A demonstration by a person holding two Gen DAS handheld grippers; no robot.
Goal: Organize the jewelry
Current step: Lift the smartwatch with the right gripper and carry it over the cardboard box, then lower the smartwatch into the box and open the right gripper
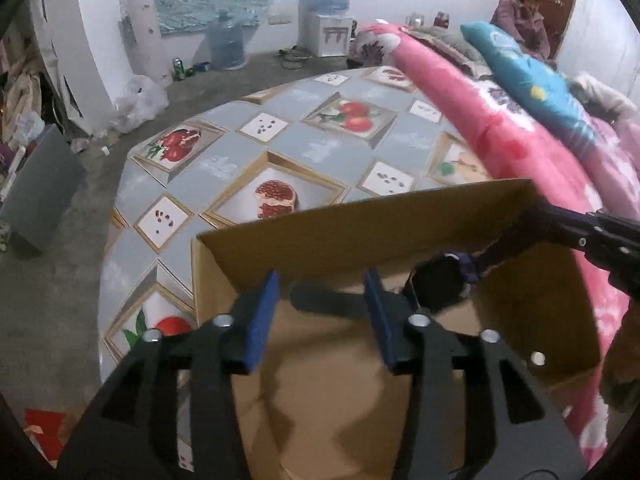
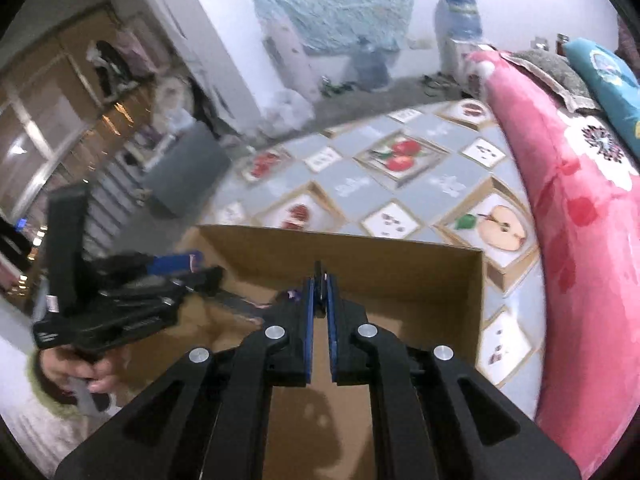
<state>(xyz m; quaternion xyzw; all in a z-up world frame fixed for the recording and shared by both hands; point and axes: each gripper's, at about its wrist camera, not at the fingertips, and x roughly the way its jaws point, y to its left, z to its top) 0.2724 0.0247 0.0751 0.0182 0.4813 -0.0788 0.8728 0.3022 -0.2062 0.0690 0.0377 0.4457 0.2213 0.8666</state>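
2 grippers: both are hanging over the open cardboard box on the fruit-print tablecloth
Left gripper: jaws are standing apart, pads touching nothing
Right gripper: jaws are pinching the strap of a black watch
Watch: dangling inside the box, near its far wall
Pink quilt: lying beside the box
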